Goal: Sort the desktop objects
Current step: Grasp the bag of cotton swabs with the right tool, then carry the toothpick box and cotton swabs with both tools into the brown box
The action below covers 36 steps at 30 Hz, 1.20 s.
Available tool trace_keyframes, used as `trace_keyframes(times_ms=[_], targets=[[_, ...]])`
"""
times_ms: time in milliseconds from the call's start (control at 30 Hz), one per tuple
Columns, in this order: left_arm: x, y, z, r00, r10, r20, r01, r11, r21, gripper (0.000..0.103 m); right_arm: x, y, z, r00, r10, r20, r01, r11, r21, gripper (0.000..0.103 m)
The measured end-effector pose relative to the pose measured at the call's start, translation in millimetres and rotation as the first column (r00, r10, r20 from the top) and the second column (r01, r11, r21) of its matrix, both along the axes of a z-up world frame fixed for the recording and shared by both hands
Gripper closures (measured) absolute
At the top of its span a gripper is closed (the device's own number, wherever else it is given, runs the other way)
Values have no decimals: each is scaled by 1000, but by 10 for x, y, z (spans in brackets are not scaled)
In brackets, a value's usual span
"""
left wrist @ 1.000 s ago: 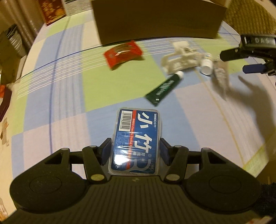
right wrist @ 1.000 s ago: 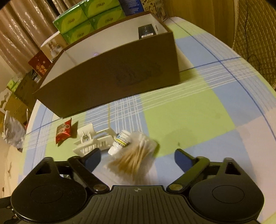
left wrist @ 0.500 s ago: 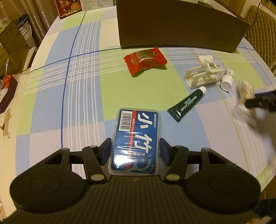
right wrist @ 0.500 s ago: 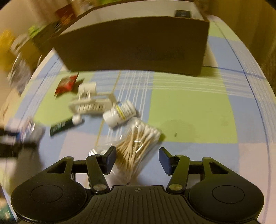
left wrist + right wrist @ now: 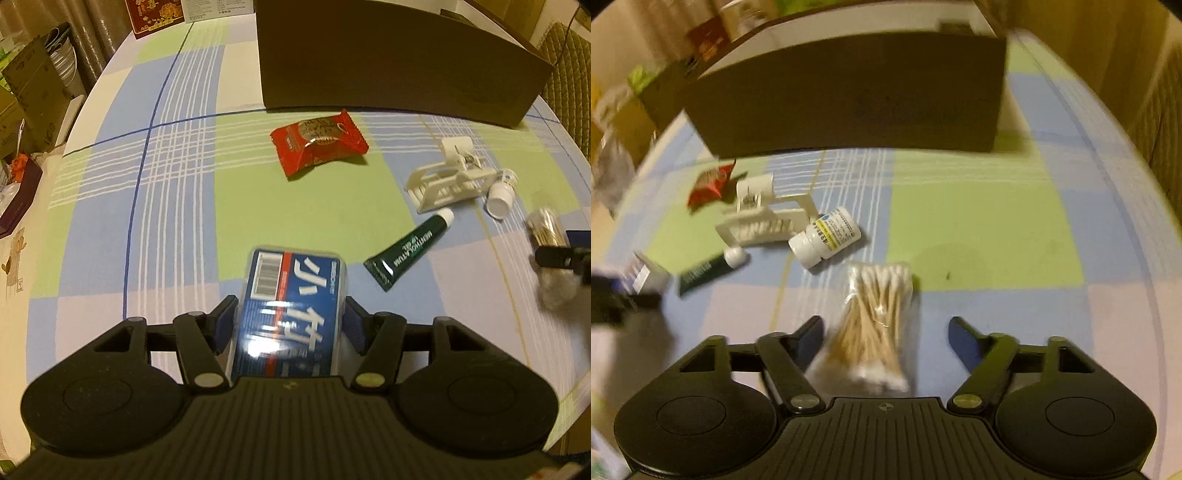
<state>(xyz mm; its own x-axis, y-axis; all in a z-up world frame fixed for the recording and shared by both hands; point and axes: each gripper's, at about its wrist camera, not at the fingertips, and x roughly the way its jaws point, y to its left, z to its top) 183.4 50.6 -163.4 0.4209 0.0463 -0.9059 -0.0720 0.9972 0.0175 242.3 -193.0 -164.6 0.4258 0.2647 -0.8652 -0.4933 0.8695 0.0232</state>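
My left gripper (image 5: 290, 317) is shut on a blue box with white characters and a barcode (image 5: 291, 295), held above the checked tablecloth. A clear bag of cotton swabs (image 5: 875, 325) lies on the cloth between the fingers of my right gripper (image 5: 886, 325). Those jaws are closing; the left finger is at the bag's edge and the right finger stands clear of it. In the left wrist view the right gripper (image 5: 561, 254) and the swab bag (image 5: 543, 229) show blurred at the right edge.
On the cloth lie a red snack packet (image 5: 319, 142), a white plastic holder (image 5: 447, 177), a white pill bottle (image 5: 827, 236) and a green tube (image 5: 410, 251). A brown cardboard box (image 5: 849, 92) stands open behind them. Cartons and bags crowd the table's left side.
My right gripper's jaws have narrowed from wide apart around the swab bag, and it has rolled so the bag now lies along the fingers. The left gripper drifted sideways, keeping the blue box.
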Motion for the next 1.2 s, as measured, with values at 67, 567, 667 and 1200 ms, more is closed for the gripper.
trace_keyframes(times_ms=[67, 567, 667, 1200], targets=[[12, -10, 2, 1000, 0, 3, 0, 1000, 4, 47, -43, -5, 3, 999, 33, 19, -33, 999, 1, 68], [-391, -403, 174, 999, -18, 34, 18, 1000, -7, 48, -321, -408, 73, 995, 75, -63, -70, 994, 79, 77], [-476, -496, 272, 998, -10, 57, 10, 1000, -6, 48, -368, -503, 165, 995, 81, -51, -75, 992, 104, 77], [-378, -782, 870, 978, -60, 199, 63, 998, -12, 48, -173, -552, 722, 994, 106, 9, -106, 970, 217, 77]])
